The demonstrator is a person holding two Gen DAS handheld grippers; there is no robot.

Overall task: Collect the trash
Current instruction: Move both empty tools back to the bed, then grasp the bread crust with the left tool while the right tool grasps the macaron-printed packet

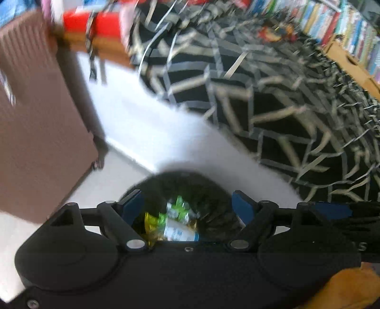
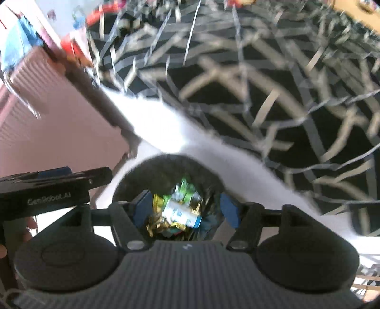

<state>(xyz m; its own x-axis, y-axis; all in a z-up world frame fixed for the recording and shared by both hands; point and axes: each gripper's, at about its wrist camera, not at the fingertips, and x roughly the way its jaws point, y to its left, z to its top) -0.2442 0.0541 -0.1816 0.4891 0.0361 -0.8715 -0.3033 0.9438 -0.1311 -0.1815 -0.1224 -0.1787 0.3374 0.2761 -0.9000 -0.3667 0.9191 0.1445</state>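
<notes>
The picture is motion-blurred. A round black bin (image 1: 180,177) (image 2: 166,161) stands on the white floor, directly below both grippers. Inside it lies crumpled trash (image 1: 177,221) (image 2: 178,211): green, gold and white-blue wrappers. My left gripper (image 1: 187,206) hangs open over the bin's mouth, its blue pads (image 1: 133,205) wide apart with nothing gripped. Over the same opening, my right gripper (image 2: 184,210) is also open and empty. In the right wrist view the left gripper (image 2: 54,185) shows side-on at the left edge. The right gripper (image 1: 332,211) shows at the right of the left wrist view.
A brown ribbed case (image 1: 35,114) (image 2: 47,114) stands close on the left. A black rug with grey and beige stripes (image 1: 261,95) (image 2: 261,83) covers the floor on the right. Bookshelves (image 1: 332,21) and a cardboard box (image 1: 346,61) line the far right. A red object (image 1: 95,22) sits far left.
</notes>
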